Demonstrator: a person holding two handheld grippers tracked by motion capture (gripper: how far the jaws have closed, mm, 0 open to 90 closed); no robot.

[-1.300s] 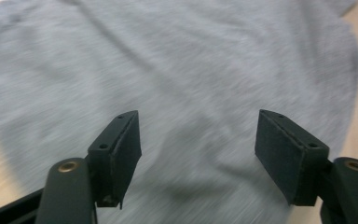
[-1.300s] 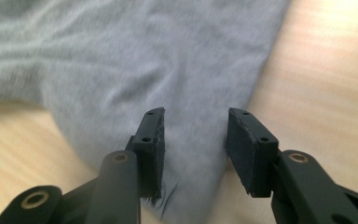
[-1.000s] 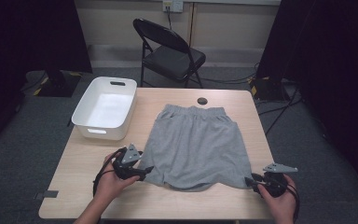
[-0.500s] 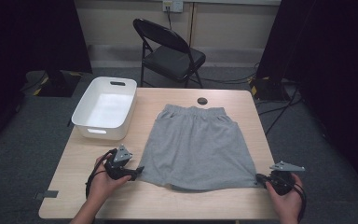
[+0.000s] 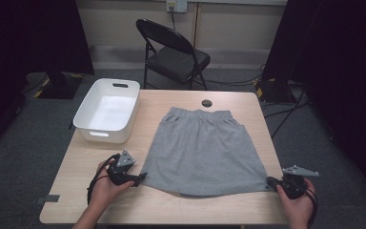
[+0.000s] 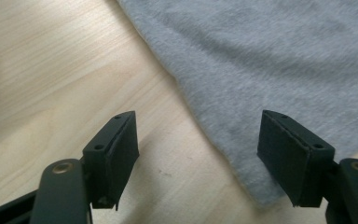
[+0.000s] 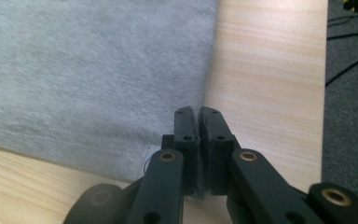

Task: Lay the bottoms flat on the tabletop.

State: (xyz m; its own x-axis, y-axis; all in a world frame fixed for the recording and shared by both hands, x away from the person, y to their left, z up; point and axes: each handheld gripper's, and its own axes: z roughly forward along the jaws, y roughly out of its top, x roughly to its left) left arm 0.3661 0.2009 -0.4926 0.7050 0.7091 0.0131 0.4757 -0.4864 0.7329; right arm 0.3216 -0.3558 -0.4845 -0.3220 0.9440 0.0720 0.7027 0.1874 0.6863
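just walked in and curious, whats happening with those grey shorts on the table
A person is working on a pair of grey shorts spread flat on the table, one claw in each hand. The right claw has just been closing and is pinched shut on the shorts' near right corner. The left claw stands open at the near left corner, not gripping it yet.

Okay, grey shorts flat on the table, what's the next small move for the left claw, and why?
Probably close the left claw on the near left hem corner of the grey shorts. The right claw is already pinched shut on the right corner, while the left one's jaws stand open, straddling the fabric's edge without pressing on it.
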